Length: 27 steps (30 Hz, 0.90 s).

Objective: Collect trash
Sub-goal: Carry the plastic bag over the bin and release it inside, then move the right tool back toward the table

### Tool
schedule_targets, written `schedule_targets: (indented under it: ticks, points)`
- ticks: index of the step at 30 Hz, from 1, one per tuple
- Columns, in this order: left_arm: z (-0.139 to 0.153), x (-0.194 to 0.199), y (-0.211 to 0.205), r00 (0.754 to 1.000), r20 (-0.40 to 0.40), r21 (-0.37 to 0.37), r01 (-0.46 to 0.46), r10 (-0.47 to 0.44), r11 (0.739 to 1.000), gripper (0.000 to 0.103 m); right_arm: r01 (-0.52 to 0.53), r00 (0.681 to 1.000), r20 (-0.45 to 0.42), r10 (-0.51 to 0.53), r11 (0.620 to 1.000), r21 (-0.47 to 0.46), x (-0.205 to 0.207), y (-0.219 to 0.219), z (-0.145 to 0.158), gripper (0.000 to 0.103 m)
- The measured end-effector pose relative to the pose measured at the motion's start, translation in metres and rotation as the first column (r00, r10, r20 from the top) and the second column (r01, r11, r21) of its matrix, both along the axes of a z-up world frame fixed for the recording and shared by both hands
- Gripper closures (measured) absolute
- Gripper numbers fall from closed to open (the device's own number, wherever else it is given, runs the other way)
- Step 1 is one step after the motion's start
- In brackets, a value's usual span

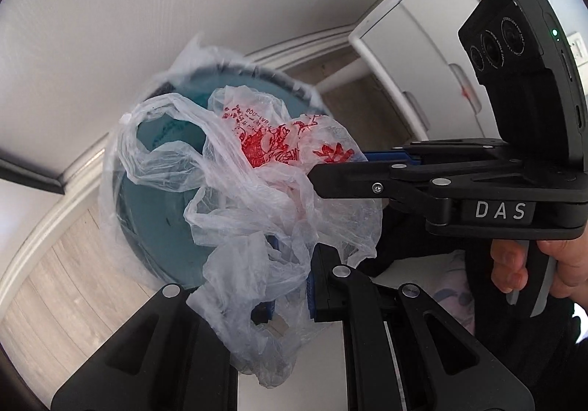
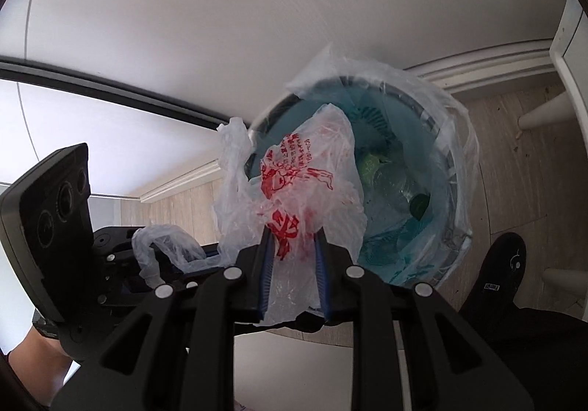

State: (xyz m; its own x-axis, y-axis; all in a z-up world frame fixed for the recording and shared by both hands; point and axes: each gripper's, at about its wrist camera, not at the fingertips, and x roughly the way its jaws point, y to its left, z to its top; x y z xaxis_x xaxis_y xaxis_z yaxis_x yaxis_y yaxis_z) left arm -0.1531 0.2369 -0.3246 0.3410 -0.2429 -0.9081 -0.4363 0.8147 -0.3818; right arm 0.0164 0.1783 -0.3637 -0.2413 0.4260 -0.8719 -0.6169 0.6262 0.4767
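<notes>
Two tongs pinched one crumpled plastic bag (image 1: 257,168) between them, above the lined bin (image 2: 433,168) on the wooden floor (image 1: 73,286). Left tongs (image 1: 290,286) were nearly closed on its lower folds; right tongs (image 2: 294,253) clamped its red-printed part, a little wider apart.

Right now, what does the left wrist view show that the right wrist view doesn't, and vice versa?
Left wrist only: the white cabinet with handled doors, and the right hand on its grip.

Right wrist only: the bin's contents, a green item and a dark bottle, plus a black shoe.

Both: the plastic bag with red print, pinched by the left gripper and the right gripper over the lined teal bin.
</notes>
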Motion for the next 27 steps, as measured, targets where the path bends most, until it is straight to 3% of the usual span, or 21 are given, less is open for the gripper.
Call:
schedule_targets:
  ticks: [8, 14, 16, 18, 19, 20, 22, 25, 27]
  points:
    - [-0.027, 0.007, 0.007, 0.999, -0.038, -0.037, 0.004, -0.005, 0.999, 0.093, 0.007, 1.0, -0.023, -0.008, 0.999, -0.053, 0.008, 0.006, -0.026, 0.082]
    - [-0.031, 0.01, 0.012, 0.999, -0.049, -0.034, 0.009, -0.011, 0.999, 0.091, -0.002, 1.0, -0.018, 0.0, 0.998, -0.068, 0.011, 0.008, -0.027, 0.082]
    - [-0.031, 0.01, 0.011, 0.998, -0.058, -0.013, 0.006, -0.007, 1.0, 0.066, 0.006, 1.0, 0.0, -0.006, 0.998, -0.07, 0.011, 0.007, -0.024, 0.078]
    - [-0.029, 0.007, 0.012, 0.998, -0.068, 0.004, 0.009, -0.008, 1.0, 0.05, 0.022, 0.999, 0.028, -0.02, 0.997, -0.069, 0.014, 0.005, -0.019, 0.053]
    - [-0.027, 0.006, 0.011, 0.997, -0.071, 0.024, 0.015, -0.013, 1.0, 0.042, 0.03, 0.999, 0.043, -0.027, 0.998, -0.059, 0.015, 0.003, -0.015, 0.037]
    - [-0.024, 0.004, 0.011, 0.998, -0.068, 0.045, 0.019, -0.016, 0.999, 0.039, 0.035, 0.998, 0.057, -0.032, 0.998, -0.052, 0.016, 0.002, -0.011, 0.024]
    - [-0.018, 0.001, 0.012, 0.998, -0.058, 0.062, 0.013, -0.009, 0.998, 0.026, 0.047, 0.996, 0.082, -0.044, 0.998, -0.032, 0.018, -0.002, -0.003, 0.013]
    - [-0.007, -0.003, 0.014, 1.0, -0.03, 0.103, -0.002, 0.005, 0.995, 0.01, 0.068, 0.99, 0.127, -0.068, 0.998, 0.008, 0.02, -0.01, 0.013, 0.008]
    - [0.002, -0.005, 0.013, 1.0, -0.01, 0.135, -0.007, 0.009, 0.991, 0.006, 0.072, 0.984, 0.16, -0.075, 0.997, 0.023, 0.02, -0.015, 0.023, 0.007]
